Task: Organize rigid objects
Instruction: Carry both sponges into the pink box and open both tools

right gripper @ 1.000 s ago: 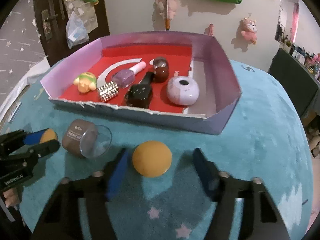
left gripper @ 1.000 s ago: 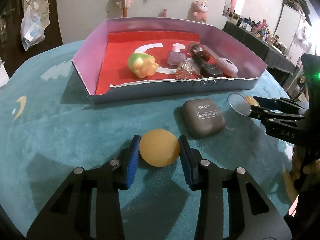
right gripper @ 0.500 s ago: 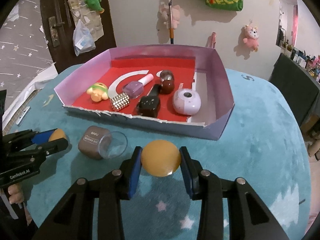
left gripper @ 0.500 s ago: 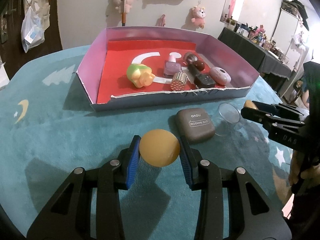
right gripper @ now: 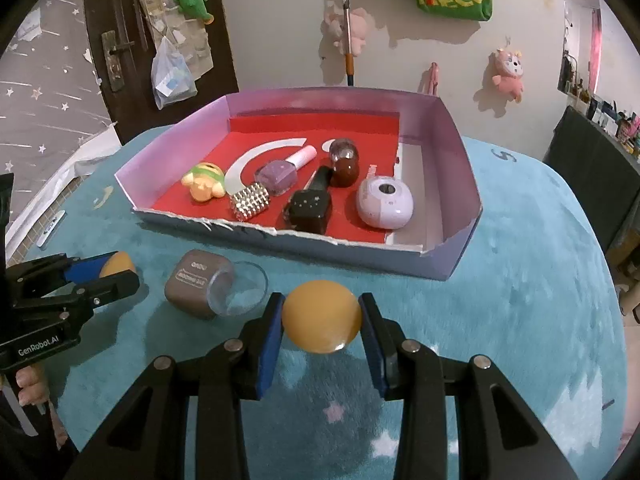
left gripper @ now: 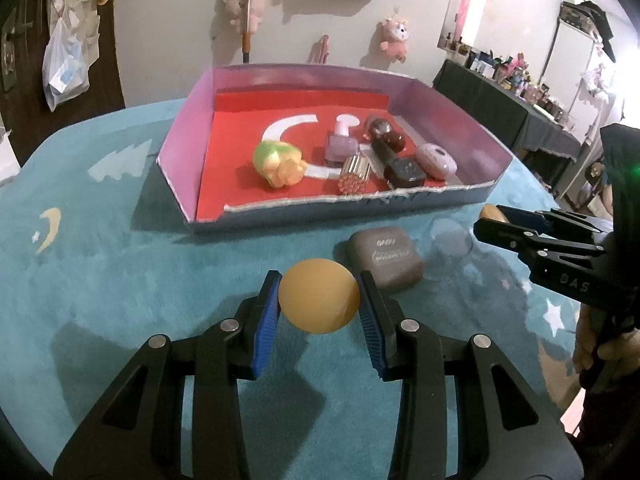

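Left claw (left gripper: 319, 280), big at the bottom middle of the left view: clenched on the first orange ball (left gripper: 319, 302), blue pads pressing both sides. Right claw (right gripper: 321, 300), big at the bottom middle of the right view: just squeezed shut, now clamped the same way on the second orange ball (right gripper: 321, 322). Nothing else held. Both balls seem lifted a little off the fuzzy teal counter (left gripper: 120, 280), with shadows under them.

Next biggest, the pink box (right gripper: 436, 152) with the red floor, in the middle of both views. Sits just above each ball in the frame, so straight ahead of both claws. Low torn front wall in the way, so likely up and over for each ball. Bare spot at the right end of the box in the right view, close to the right claw. Bare red floor at the left end in the left view, close to the left claw.

Smaller, on the counter between the two claws: a brown case (left gripper: 386, 258) and a clear cup (right gripper: 240, 294) on its side, touching the case. Not yet in the box.

Smallest, already inside the box: a round purple gadget (right gripper: 384, 202), some little bottles and a yellow-green toy (right gripper: 204, 184).
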Action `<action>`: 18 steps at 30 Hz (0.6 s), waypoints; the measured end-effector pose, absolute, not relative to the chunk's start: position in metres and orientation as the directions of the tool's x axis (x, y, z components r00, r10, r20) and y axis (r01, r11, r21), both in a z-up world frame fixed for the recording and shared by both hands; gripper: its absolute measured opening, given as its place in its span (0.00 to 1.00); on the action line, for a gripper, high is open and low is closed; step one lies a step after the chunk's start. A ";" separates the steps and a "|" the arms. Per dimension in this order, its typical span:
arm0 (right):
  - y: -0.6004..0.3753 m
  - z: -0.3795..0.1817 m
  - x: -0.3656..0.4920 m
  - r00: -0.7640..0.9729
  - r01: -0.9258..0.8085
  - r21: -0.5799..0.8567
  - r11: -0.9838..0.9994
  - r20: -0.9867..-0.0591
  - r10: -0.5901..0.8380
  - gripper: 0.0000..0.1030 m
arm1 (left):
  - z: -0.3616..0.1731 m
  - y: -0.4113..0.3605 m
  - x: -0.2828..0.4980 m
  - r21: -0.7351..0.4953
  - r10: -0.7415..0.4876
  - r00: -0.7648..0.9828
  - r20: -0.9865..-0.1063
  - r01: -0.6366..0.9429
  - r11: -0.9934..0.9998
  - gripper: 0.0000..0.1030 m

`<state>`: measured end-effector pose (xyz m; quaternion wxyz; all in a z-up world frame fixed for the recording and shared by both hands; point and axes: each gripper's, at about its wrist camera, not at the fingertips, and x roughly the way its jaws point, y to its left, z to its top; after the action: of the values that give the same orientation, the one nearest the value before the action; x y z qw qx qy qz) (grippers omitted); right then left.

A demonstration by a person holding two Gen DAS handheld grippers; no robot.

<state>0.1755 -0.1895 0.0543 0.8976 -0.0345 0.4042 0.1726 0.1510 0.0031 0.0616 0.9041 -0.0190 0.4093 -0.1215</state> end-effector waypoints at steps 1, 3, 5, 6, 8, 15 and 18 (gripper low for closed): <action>-0.189 0.057 0.177 0.615 -0.339 0.078 0.937 -0.735 0.284 0.39 | 0.066 0.003 0.154 -0.137 -0.239 0.638 -0.732 0.206 0.969 0.35; -0.188 0.064 0.182 0.618 -0.344 0.078 0.936 -0.731 0.288 0.39 | 0.073 0.003 0.158 -0.142 -0.246 0.641 -0.727 0.210 0.967 0.35; -0.187 0.075 0.192 0.623 -0.355 0.079 0.931 -0.723 0.299 0.39 | 0.086 0.003 0.170 -0.155 -0.268 0.646 -0.714 0.227 0.961 0.35; -0.186 0.080 0.197 0.625 -0.357 0.076 0.931 -0.722 0.298 0.39 | 0.090 0.002 0.174 -0.161 -0.278 0.646 -0.711 0.235 0.958 0.35; -0.185 0.090 0.213 0.632 -0.355 0.060 0.933 -0.720 0.287 0.39 | 0.099 0.001 0.192 -0.178 -0.300 0.637 -0.710 0.250 0.952 0.35; -0.181 0.102 0.282 0.616 -0.331 0.003 0.944 -0.757 0.218 0.39 | 0.110 -0.010 0.265 -0.137 -0.291 0.587 -0.755 0.292 0.947 0.35; -0.179 0.097 0.313 0.575 -0.324 -0.001 0.946 -0.794 0.196 0.39 | 0.101 -0.018 0.297 -0.111 -0.264 0.545 -0.796 0.299 0.948 0.35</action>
<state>0.3132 -0.1787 0.0969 0.8843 -0.0734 0.4370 0.1470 0.2972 -0.0176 0.1008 0.8787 0.0190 0.4494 -0.1602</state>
